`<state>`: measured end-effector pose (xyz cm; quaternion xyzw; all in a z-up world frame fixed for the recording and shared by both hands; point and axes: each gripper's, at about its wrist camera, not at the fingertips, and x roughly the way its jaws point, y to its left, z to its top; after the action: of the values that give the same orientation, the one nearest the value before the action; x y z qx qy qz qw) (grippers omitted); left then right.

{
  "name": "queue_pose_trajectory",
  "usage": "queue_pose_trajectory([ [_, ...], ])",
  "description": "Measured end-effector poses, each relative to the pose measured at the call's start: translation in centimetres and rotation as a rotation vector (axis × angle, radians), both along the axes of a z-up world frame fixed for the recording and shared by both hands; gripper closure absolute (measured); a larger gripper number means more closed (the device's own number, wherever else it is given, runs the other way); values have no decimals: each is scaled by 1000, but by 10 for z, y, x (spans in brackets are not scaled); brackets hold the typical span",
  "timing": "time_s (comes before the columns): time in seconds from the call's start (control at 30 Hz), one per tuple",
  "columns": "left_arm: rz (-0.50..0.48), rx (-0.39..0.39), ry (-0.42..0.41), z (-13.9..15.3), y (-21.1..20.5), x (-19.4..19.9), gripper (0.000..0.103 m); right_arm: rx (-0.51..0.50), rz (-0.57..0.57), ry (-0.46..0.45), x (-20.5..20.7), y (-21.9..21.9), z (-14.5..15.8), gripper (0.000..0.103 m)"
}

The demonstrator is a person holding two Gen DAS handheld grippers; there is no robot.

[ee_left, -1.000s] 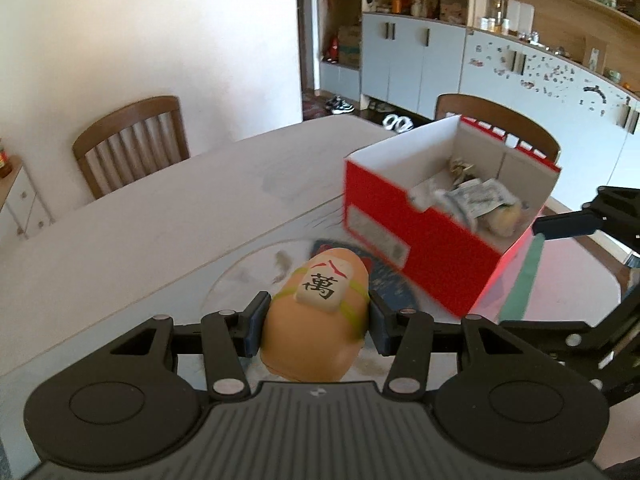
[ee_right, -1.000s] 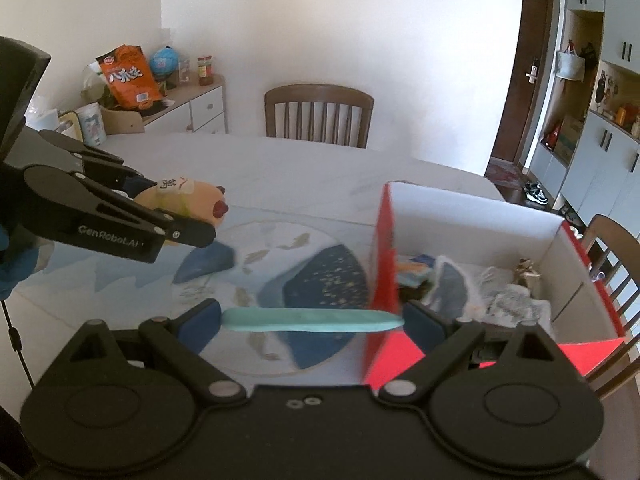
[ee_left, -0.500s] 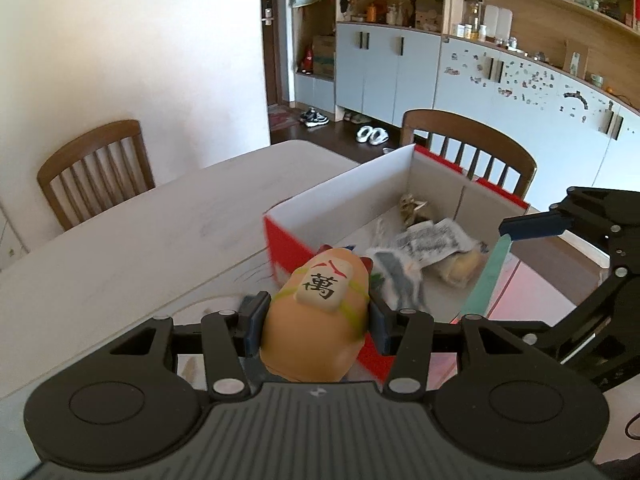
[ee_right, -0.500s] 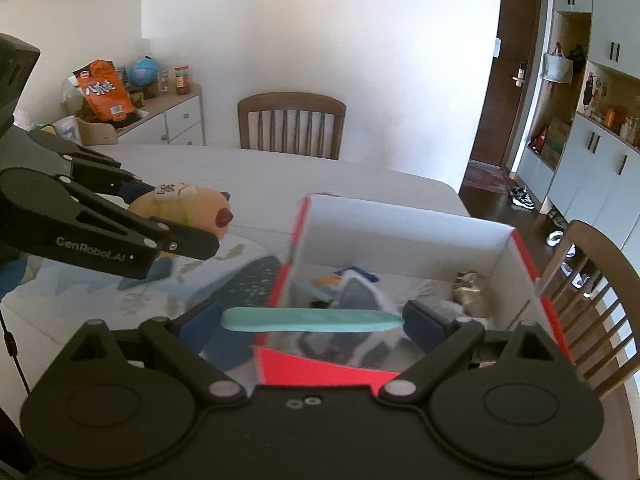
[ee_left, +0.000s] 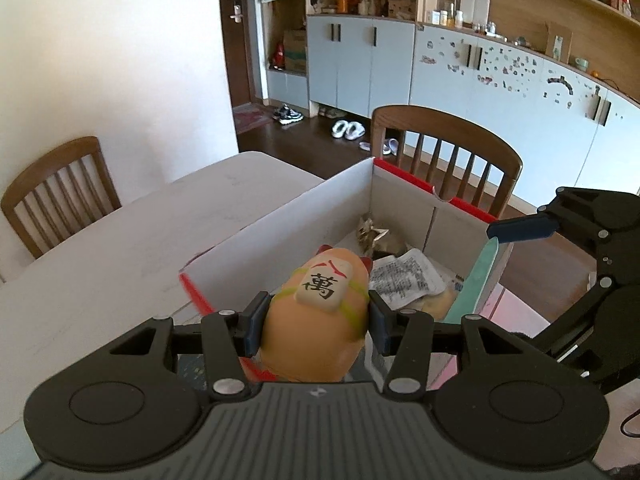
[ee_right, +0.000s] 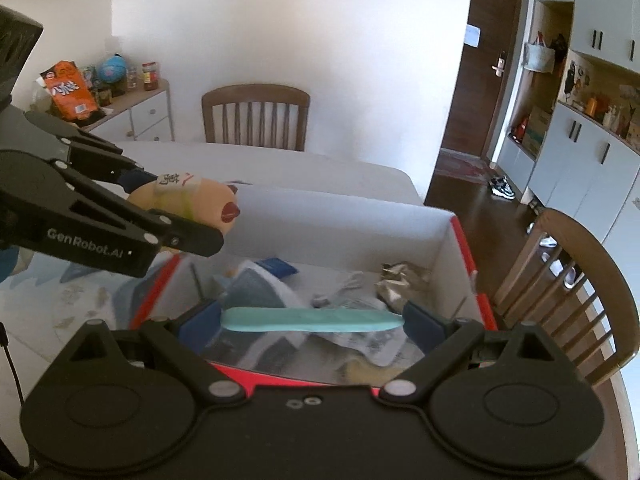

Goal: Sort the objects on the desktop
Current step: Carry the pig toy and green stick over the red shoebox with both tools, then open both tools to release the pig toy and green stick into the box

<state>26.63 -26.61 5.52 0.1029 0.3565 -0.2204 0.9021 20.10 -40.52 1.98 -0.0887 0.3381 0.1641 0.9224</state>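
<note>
My left gripper (ee_left: 316, 322) is shut on an orange plush toy (ee_left: 316, 320) with a white mahjong tile on its back, held over the near left end of the red shoebox (ee_left: 280, 232). The toy also shows in the right wrist view (ee_right: 188, 200). My right gripper (ee_right: 312, 318) is shut on a flat teal piece (ee_right: 312, 319), held crosswise over the box (ee_right: 348, 220). The teal piece shows in the left wrist view (ee_left: 476, 280) above the box's right side. The box holds crumpled foil (ee_right: 400, 276), printed wrappers and a blue item.
The box stands on a white table (ee_left: 120, 248) with a patterned mat (ee_right: 80, 300) beside it. Wooden chairs stand at the far side (ee_right: 256, 116), right of the box (ee_right: 568, 280) and at the left (ee_left: 56, 192). A sideboard with snacks (ee_right: 72, 92) is at the back left.
Both grippers have moved forward from above the mat to above the open box, each still holding its object. The box now fills the lower middle of both views.
</note>
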Motion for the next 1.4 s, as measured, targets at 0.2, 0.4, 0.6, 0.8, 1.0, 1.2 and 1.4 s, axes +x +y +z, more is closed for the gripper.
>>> queue_pose_trajectory([
  [0.2, -18, 43, 25, -14, -23, 31, 54, -15, -18, 18, 16, -12, -13, 6],
  [0.4, -23, 97, 59, -33, -41, 57, 54, -21, -11, 40, 26, -15, -22, 6],
  [0.6, -17, 117, 97, -45, -50, 76, 54, -20, 1, 63, 36, -13, -28, 6],
  [0.8, -13, 144, 152, -60, -55, 97, 54, -30, 16, 107, 45, -10, -38, 6],
  [1.0, -8, 176, 230, -76, -57, 116, 54, -47, 25, 158, 54, -4, -50, 6],
  [1.2, 12, 164, 285, -84, -56, 130, 54, -43, 62, 160, 59, -4, -56, 6],
  [1.4, 16, 177, 302, -88, -60, 130, 54, -37, 72, 168, 61, -6, -57, 6],
])
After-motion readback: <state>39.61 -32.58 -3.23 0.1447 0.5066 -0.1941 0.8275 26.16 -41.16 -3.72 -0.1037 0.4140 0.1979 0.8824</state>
